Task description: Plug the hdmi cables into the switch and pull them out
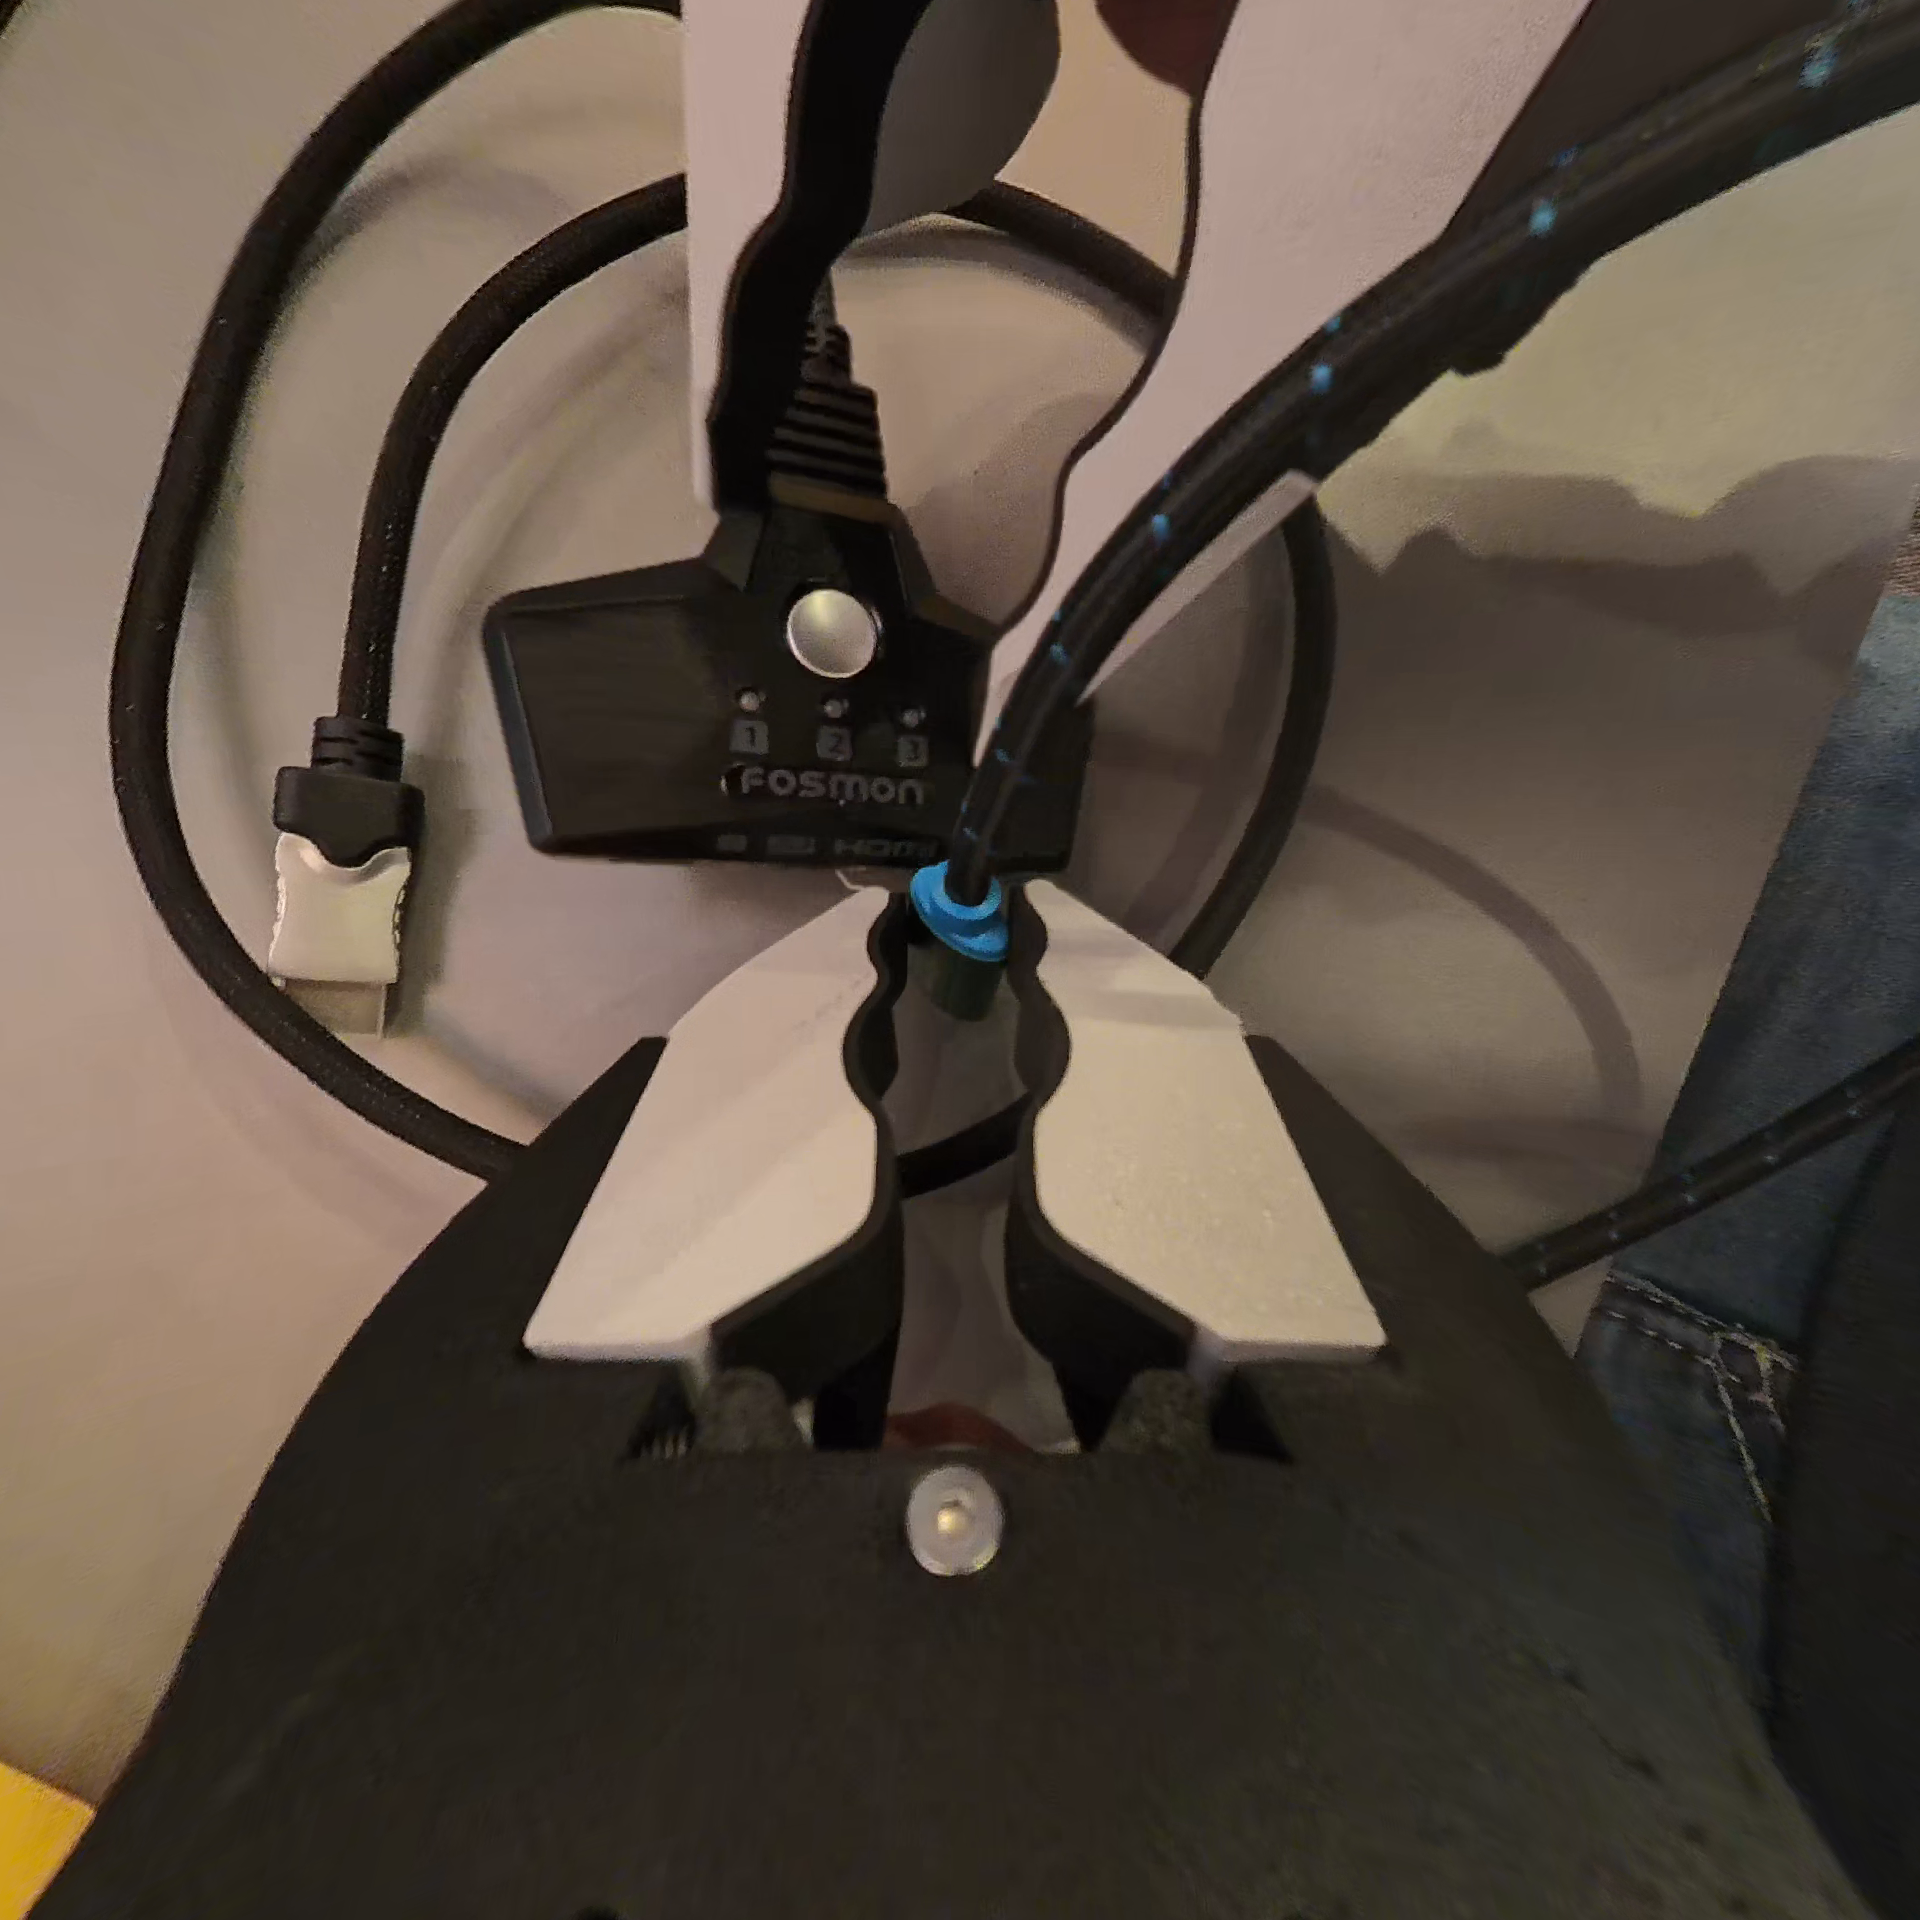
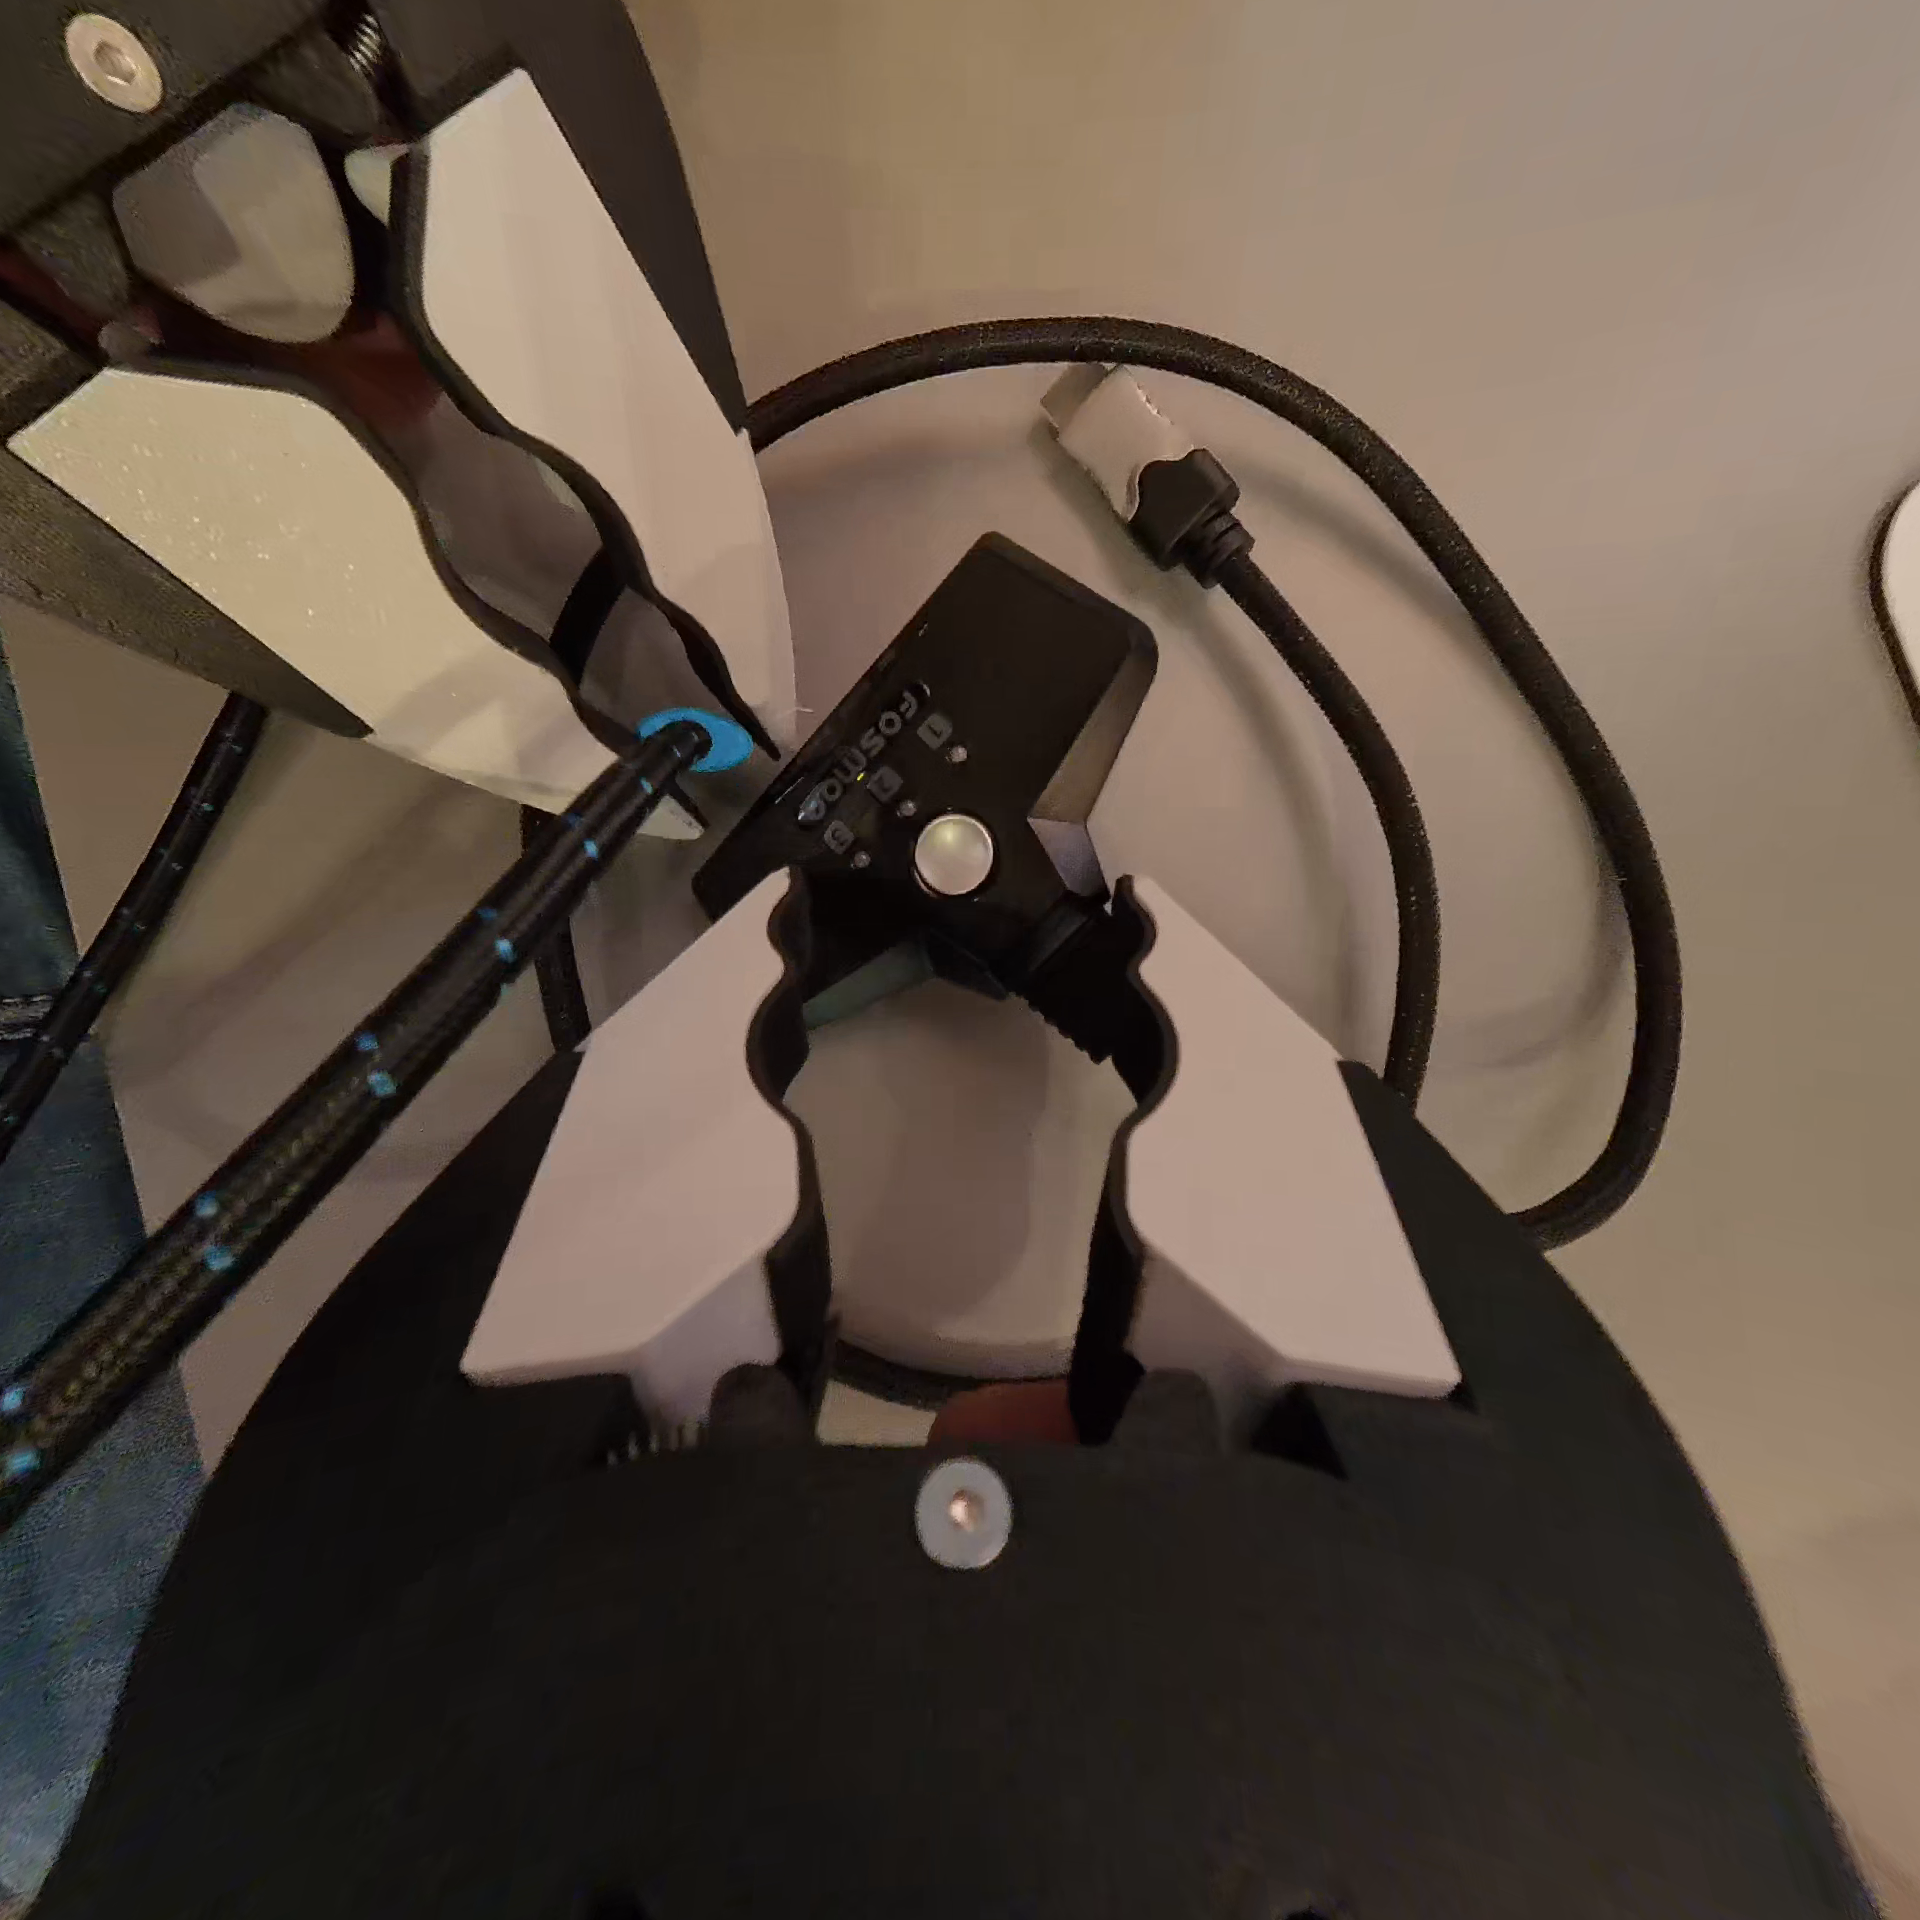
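The black HDMI switch (image 1: 644, 717) with a round silver button lies on a pale table; it also shows in the right wrist view (image 2: 1018, 665). My left gripper (image 1: 956, 920) is shut on a black plug with a blue collar (image 1: 961, 914), right at the switch's port edge. I cannot tell whether the plug is seated. Its blue-flecked cable (image 1: 1247, 447) arcs up to the right. My right gripper (image 2: 961, 904) is shut on the switch's narrow cable end. It enters the left wrist view from the top (image 1: 883, 540). The left gripper (image 2: 727, 779) and blue collar (image 2: 686, 740) show at upper left there.
A second HDMI plug with a silver shell (image 1: 338, 914) (image 2: 1117, 436) lies loose beside the switch, and its black braided cable (image 2: 1558, 727) loops around it. A person's jeans (image 1: 1818, 935) are at the table edge. A white object (image 2: 1901, 582) sits at the right edge. The white object (image 2: 1901, 582) is closer to my right gripper, around 20 cm from its tips; the left tips are 25 cm off.
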A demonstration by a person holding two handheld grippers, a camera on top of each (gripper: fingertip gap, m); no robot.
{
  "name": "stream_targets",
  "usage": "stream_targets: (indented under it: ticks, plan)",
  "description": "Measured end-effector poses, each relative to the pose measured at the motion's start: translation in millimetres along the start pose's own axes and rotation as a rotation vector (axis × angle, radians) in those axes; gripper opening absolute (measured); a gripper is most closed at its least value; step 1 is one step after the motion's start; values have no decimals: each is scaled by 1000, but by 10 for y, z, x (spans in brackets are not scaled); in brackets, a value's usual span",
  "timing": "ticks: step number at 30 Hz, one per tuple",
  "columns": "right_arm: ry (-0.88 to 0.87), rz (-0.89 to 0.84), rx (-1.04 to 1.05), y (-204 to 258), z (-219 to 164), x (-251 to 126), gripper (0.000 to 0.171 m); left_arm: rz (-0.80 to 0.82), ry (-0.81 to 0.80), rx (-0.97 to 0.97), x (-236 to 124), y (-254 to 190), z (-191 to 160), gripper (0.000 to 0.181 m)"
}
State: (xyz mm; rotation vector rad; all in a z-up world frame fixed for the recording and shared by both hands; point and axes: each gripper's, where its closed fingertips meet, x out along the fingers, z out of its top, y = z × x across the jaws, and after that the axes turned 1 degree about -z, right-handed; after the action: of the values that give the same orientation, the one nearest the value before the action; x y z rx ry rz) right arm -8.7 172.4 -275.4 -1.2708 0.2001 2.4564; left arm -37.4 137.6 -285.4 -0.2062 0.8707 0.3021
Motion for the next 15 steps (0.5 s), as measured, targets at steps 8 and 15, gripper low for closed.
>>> stream_targets:
  ticks: [8,15]
  plan:
    - [98,80,101,55,-251,19,79,4,-24,-13,-29,21,35,17]
    - [81,90,67,77,-222,-47,89,0,-63,-25,-79,22,104,17]
